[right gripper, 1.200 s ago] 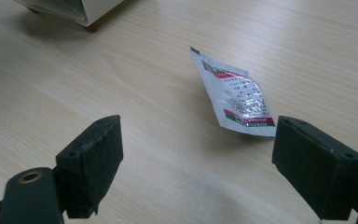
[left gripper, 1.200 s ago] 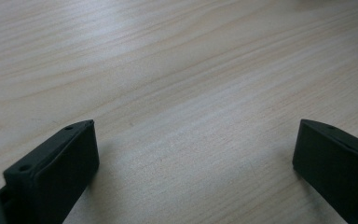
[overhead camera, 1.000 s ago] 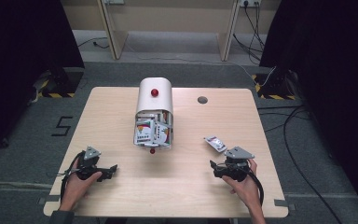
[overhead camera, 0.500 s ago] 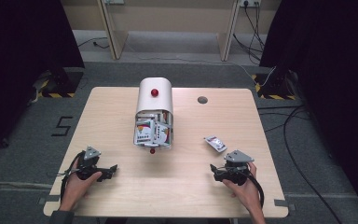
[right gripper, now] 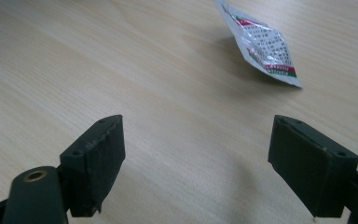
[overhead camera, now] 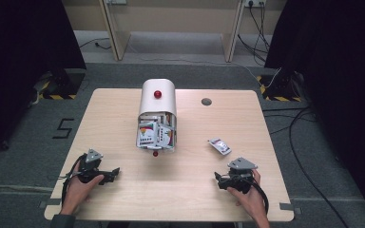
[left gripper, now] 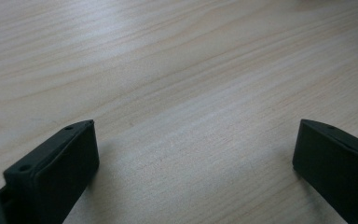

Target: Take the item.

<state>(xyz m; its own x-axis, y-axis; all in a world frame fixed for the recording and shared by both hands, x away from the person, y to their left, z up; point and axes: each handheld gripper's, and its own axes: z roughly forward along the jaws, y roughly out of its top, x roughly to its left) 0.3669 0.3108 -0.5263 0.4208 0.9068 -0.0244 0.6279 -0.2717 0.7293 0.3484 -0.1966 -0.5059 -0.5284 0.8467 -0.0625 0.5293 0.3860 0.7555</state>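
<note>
We hold our left gripper (overhead camera: 113,174) low over the near-left part of the tabletop (overhead camera: 123,118). Its jaws stand wide apart with nothing between them; in the left gripper view (left gripper: 193,149) there is just bare pale wood between and beyond the two black jaws.

Our right gripper (overhead camera: 218,179) sits at the near-right part of the tabletop, its grey three-cornered plate on top and its cable trailing back over our hand. Its jaws are also spread wide and hold nothing. In the right gripper view (right gripper: 196,163) the wood between them is bare.

The sachet (overhead camera: 219,146) lies flat on the tabletop just beyond our right gripper and apart from it, untouched. In the right gripper view the sachet (right gripper: 265,46) is ahead and a little to the right of the jaws: silvery white, crinkled, with fine print and a red and green band along one edge.

Farther off, around the middle of the tabletop, a white box (overhead camera: 157,102) with a rounded top and a red knob (overhead camera: 157,94) lies with its open end towards us. More packets (overhead camera: 156,135) are crammed in that opening. A small red bead (overhead camera: 155,153) rests on the wood just in front of them. A dark round disc (overhead camera: 206,101) is set in the tabletop to the right of the box.
</note>
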